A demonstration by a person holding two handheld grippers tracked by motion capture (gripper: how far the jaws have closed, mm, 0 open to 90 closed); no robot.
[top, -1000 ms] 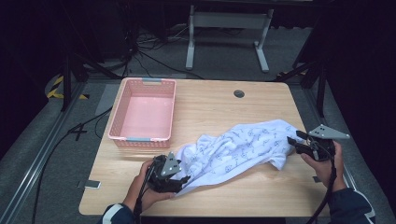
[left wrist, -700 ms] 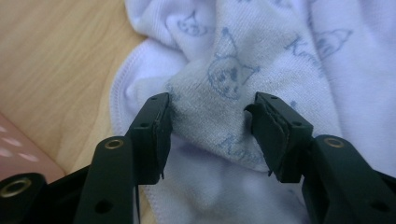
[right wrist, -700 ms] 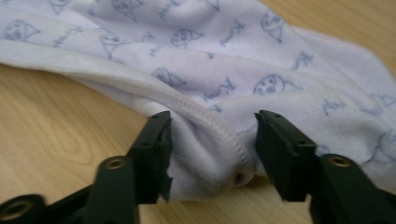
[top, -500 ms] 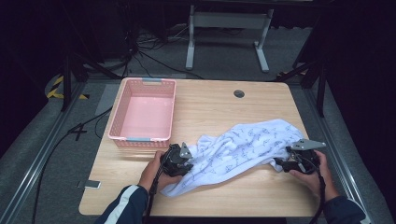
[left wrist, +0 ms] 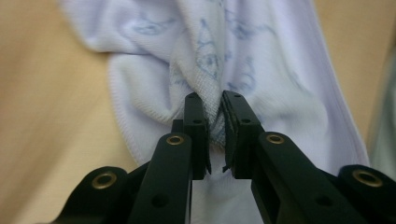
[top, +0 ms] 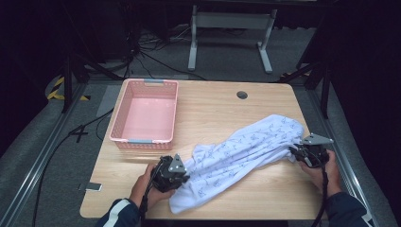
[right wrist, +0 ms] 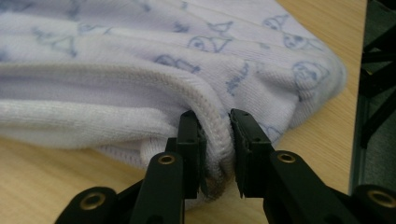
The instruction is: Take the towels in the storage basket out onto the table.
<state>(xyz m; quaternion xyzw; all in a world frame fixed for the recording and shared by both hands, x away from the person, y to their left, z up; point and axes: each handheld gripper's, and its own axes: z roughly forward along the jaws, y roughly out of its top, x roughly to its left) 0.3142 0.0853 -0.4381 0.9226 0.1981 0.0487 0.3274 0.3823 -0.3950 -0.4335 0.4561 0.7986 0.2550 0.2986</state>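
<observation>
Wooden table (top: 213,113) carries an empty pink basket (top: 145,115), and right of that basket the white printed garment (top: 246,151) lies bunched, not yet folded or put in. Left gripper (left wrist: 213,116) and right gripper (right wrist: 214,135), whose jaws have just been closing, each pinch a garment edge, so I judge only the grasp is done

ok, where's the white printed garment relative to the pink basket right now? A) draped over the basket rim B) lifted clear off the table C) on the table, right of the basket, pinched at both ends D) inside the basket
C: the white printed garment lies on the table apart from the pink basket, with the left gripper and right gripper each pinching a fold of it.
</observation>
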